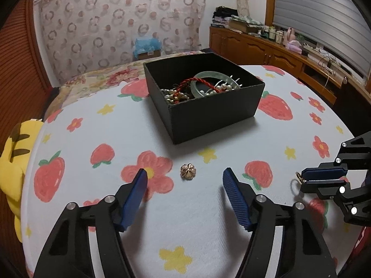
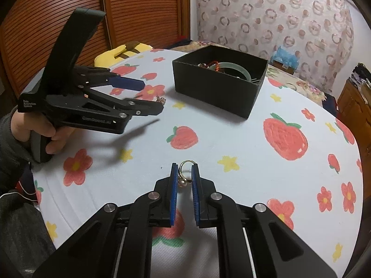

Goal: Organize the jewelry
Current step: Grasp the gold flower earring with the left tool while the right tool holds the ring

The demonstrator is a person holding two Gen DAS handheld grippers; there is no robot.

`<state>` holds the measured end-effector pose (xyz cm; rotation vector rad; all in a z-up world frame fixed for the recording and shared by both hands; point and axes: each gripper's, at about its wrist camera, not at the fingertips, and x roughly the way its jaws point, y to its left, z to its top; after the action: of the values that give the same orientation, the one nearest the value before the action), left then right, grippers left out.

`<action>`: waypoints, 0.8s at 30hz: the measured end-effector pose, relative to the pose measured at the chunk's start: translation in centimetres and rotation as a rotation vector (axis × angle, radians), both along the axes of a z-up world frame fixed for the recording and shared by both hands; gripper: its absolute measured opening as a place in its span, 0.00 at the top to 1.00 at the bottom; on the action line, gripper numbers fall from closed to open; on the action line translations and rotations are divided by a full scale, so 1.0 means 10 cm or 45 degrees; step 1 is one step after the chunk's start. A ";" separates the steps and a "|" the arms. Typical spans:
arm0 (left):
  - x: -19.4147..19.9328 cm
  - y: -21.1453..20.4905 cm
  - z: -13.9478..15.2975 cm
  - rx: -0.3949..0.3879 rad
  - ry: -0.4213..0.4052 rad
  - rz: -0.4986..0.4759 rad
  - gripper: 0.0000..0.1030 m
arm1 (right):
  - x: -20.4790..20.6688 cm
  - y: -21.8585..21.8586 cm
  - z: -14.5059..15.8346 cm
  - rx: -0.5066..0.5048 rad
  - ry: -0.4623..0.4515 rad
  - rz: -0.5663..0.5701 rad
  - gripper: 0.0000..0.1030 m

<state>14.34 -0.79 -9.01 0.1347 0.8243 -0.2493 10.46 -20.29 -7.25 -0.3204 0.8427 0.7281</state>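
Pickup is the step in hand. Left wrist view: the left tool (image 1: 185, 176) stands apart, straddling a gold flower charm (image 1: 188, 172) on the table (image 1: 231, 208); the box (image 1: 208, 115) lies at 12 o'clock. Right wrist view: the right tool (image 2: 184, 169) is clamped on a gold ring (image 2: 185, 170). Next, I judge: pinch the charm, carry both to the box at 1 o'clock.

We see two black grippers: the left gripper (image 1: 185, 177) and the right gripper (image 2: 184, 170) have ribbed blue pads, silver round screws and angular black links. The left one carries small white lettering. The hand (image 2: 49, 136) wears a dark grey sleeve (image 2: 10, 136).
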 end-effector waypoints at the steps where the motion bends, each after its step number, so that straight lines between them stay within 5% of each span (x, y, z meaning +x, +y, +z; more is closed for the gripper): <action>1: 0.01 -0.01 0.00 0.005 0.003 0.001 0.42 | 0.00 0.00 0.00 0.001 -0.001 0.000 0.87; 5: 0.06 -0.02 -0.03 0.013 0.022 0.006 0.49 | -0.01 0.00 0.01 0.005 -0.008 -0.001 0.87; 9: 0.10 -0.02 -0.05 0.006 0.041 0.011 0.69 | -0.02 0.04 0.06 0.014 -0.028 0.006 0.87; 24: 0.12 -0.09 -0.03 0.046 0.041 -0.007 0.86 | -0.03 0.07 0.12 0.014 -0.050 0.001 0.87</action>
<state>15.52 -1.67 -9.35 0.1674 0.8608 -0.2424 10.14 -19.63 -6.01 -0.3241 0.8015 0.7247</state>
